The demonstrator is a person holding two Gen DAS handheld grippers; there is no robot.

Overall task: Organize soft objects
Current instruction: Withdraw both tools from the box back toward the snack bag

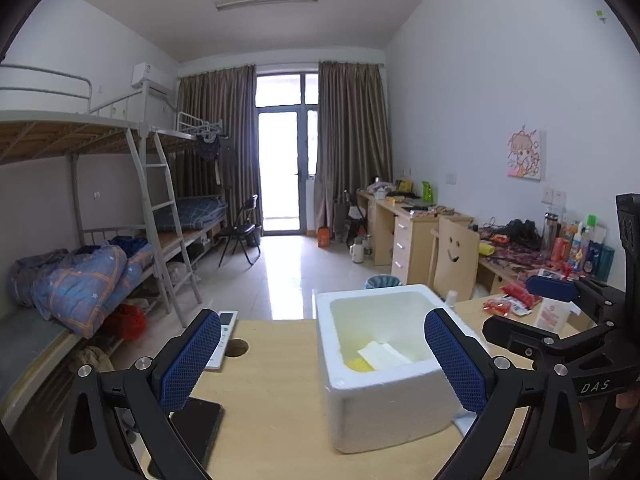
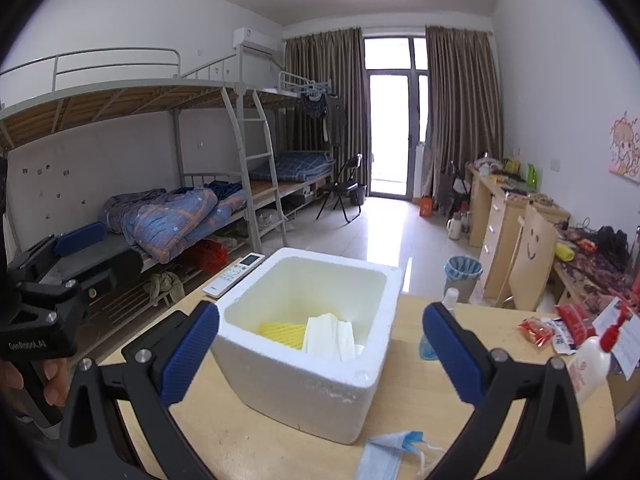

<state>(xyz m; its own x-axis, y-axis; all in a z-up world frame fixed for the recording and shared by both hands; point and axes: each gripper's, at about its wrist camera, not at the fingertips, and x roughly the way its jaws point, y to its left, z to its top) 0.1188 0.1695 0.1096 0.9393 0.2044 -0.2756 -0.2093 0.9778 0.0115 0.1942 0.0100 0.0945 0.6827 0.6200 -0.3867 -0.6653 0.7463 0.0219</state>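
Observation:
A white foam box (image 1: 384, 396) (image 2: 320, 392) stands on the wooden table. Inside it lie a yellow sponge (image 1: 360, 365) (image 2: 280, 332) and a white folded cloth (image 1: 384, 354) (image 2: 330, 334). A blue face mask (image 2: 384, 456) lies on the table in front of the box, below my right gripper. My left gripper (image 1: 324, 360) is open and empty, held above the table just left of and before the box. My right gripper (image 2: 320, 354) is open and empty, held over the box's near side. Each gripper shows at the edge of the other's view.
A black phone (image 1: 196, 432) and a white remote (image 1: 222, 340) (image 2: 234, 274) lie on the table's left. A white bottle with a red cap (image 2: 592, 364), red snack packets (image 2: 560, 328) and a clear bottle (image 2: 436, 336) sit at the right. Bunk beds stand left, desks right.

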